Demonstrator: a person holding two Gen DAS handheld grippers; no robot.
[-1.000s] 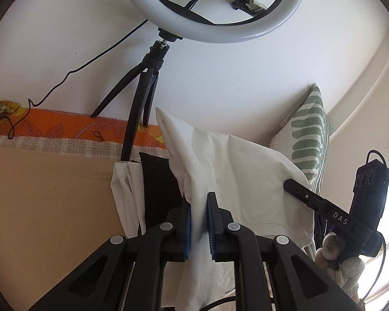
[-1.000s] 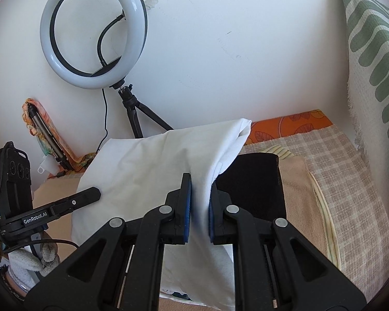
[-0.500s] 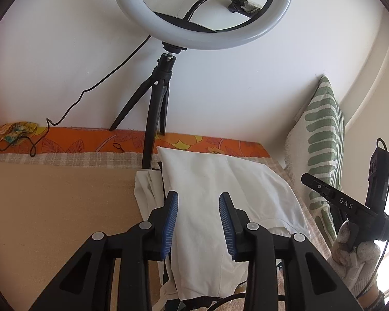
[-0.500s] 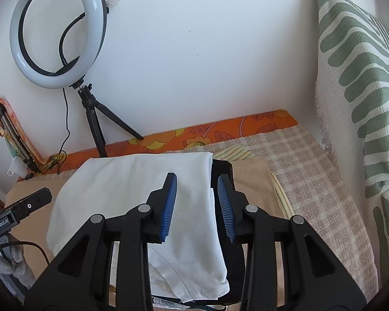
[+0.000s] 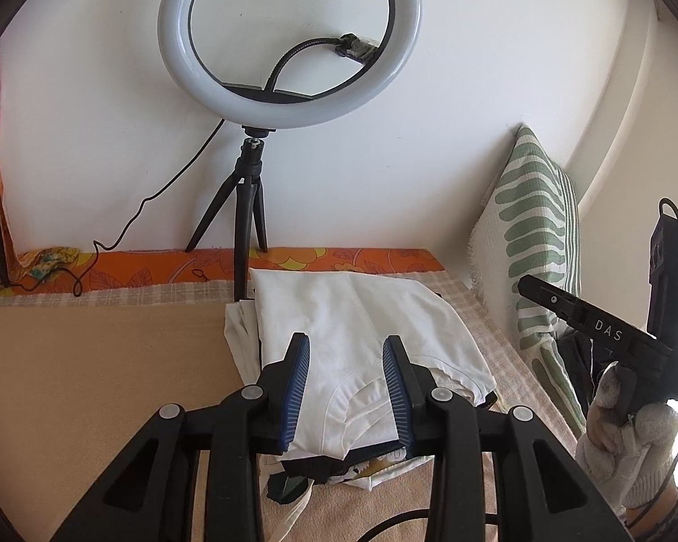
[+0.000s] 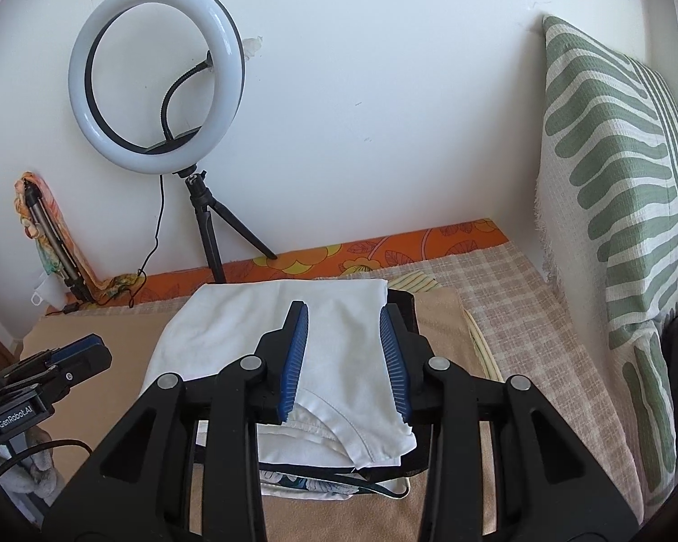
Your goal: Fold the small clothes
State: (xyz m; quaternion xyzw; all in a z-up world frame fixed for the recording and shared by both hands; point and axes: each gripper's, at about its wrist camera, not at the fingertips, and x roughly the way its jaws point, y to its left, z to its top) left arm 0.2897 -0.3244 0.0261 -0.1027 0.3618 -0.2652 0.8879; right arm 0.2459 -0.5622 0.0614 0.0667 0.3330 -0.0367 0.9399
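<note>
A white folded garment (image 5: 361,320) (image 6: 248,329) lies flat on top of a small pile. A black garment (image 6: 402,307) and a printed one (image 6: 303,483) peek out beneath it. My left gripper (image 5: 346,341) hovers above the near edge of the white garment, open, with nothing between its blue pads. My right gripper (image 6: 341,311) hovers over the same garment's right part, also open and apart from the cloth. Each gripper shows in the other's view: the right gripper (image 5: 531,289) held by a gloved hand (image 5: 633,442), the left gripper (image 6: 95,348) at the far left.
A ring light on a tripod (image 5: 289,40) stands at the wall right behind the pile, its cable (image 5: 126,230) trailing left. A green-patterned pillow (image 6: 619,180) leans at the right. A tan blanket (image 5: 90,384) and a checked cloth (image 6: 520,316) cover the surface.
Both grippers were shut on the lifted white garment. They have opened and let it go. It now lies folded on the pile, and both grippers have risen and drawn back.
</note>
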